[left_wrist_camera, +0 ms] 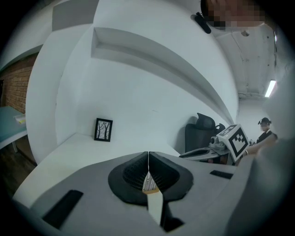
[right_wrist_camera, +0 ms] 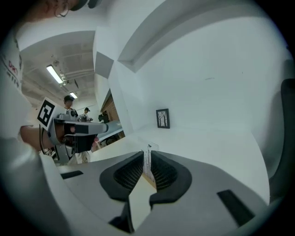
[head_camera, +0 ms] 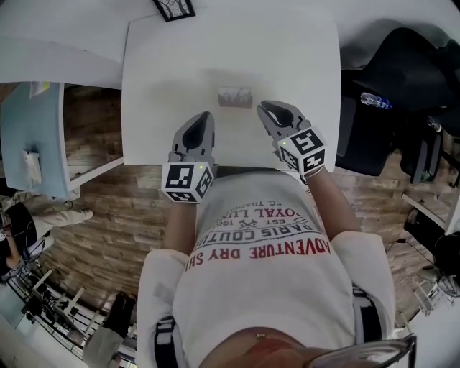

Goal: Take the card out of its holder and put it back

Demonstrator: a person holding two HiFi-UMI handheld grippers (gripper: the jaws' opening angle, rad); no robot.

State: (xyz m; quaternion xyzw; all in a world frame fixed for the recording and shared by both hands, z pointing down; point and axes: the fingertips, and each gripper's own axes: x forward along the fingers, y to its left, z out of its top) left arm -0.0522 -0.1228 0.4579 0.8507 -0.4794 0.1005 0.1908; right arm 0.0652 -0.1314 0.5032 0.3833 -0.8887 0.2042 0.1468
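Note:
A small pale card stands upright in its low holder on the white table, between and just beyond my two grippers. My left gripper rests near the table's front edge, shut and empty, its tip short of the card's left end. My right gripper lies to the card's right, apart from it, with its jaws together and nothing in them. In the left gripper view the striped card on its wooden base shows past the shut jaws. In the right gripper view the card rises just behind the jaw tips.
A small black picture frame stands at the table's far edge. A black chair with a water bottle is to the right. A light blue desk stands at the left over a brick-patterned floor. People stand in the far background.

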